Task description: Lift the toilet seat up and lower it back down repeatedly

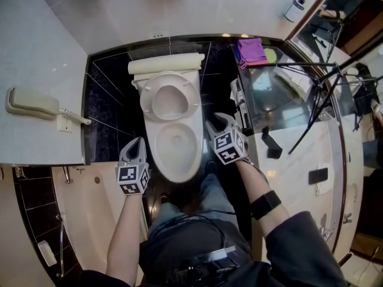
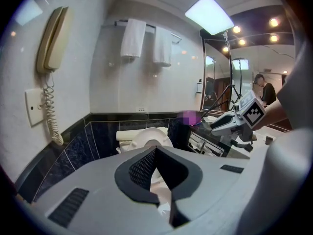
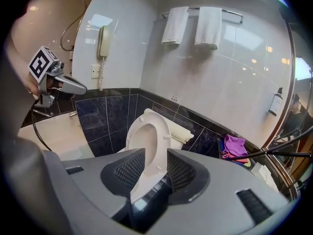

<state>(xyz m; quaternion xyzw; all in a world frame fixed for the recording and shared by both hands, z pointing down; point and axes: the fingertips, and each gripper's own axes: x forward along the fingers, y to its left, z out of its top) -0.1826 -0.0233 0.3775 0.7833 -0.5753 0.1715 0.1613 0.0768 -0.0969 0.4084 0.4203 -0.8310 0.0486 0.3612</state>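
The white toilet seat [image 1: 193,98] stands raised, leaning back against the lid and tank [image 1: 166,64], and the bowl rim [image 1: 197,154] lies bare below it. My left gripper [image 1: 139,141] hovers left of the bowl, apart from it, its tips meeting and nothing held. My right gripper [image 1: 219,122] is to the right of the bowl beside the raised seat, open and empty. In the right gripper view the seat [image 3: 165,131] shows beyond the gap of the right gripper [image 3: 156,163]. In the left gripper view the left gripper [image 2: 155,150] half hides the seat [image 2: 142,138].
A wall phone [image 1: 30,103] hangs at the left. A purple cloth [image 1: 251,51] lies on the counter [image 1: 293,160] to the right, with a tripod [image 1: 317,100] over it. A bathtub edge [image 1: 90,208] is at the lower left. Towels [image 3: 195,26] hang above the toilet.
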